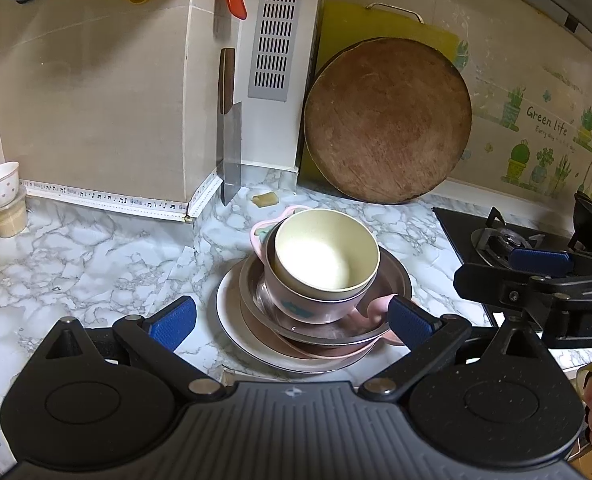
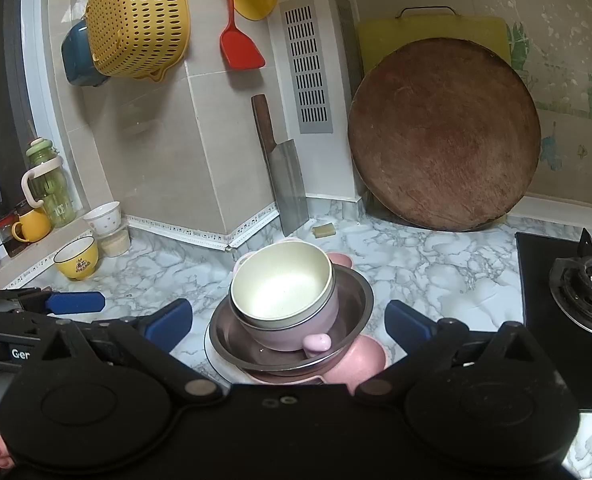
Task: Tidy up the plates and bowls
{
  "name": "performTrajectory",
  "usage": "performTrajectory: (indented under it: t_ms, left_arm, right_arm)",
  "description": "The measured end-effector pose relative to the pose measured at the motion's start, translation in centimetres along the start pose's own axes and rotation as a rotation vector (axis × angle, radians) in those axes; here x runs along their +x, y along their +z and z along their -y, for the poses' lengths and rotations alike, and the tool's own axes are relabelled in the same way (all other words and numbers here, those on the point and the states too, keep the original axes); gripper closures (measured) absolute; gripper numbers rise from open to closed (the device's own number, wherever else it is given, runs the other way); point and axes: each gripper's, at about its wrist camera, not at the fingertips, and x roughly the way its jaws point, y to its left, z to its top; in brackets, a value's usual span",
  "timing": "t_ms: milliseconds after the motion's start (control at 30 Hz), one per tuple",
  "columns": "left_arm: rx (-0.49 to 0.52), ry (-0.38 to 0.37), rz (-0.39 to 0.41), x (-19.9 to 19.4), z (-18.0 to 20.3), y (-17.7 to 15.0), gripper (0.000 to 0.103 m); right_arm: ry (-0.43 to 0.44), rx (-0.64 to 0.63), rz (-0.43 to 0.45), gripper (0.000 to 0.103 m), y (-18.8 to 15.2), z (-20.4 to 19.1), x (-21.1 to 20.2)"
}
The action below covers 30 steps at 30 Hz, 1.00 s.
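While the cream bowl sits nested atop the stacked plates on the counter, both the left gripper and right gripper hover spread and empty, so stacking looks nearly finished.

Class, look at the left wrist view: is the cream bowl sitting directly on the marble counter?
No: the cream bowl is nested inside a pink bowl, on top of a stack of dishes.

On the counter a stack stands: a plate lowest, a metal dish on it, two nested bowls inside. Behind leans a round board, a cleaver to its left. The stove lies right.
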Motion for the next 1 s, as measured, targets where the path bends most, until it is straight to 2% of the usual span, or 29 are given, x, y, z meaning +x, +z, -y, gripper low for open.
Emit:
performTrajectory:
  t_ms: [1000]
  left_arm:
    - [-0.003,-0.018,0.033,-0.52,-0.27,0.08,0.0]
  right_arm:
    - [-0.03,0.004,0.014,0.0,-0.11,-0.14,-0.28]
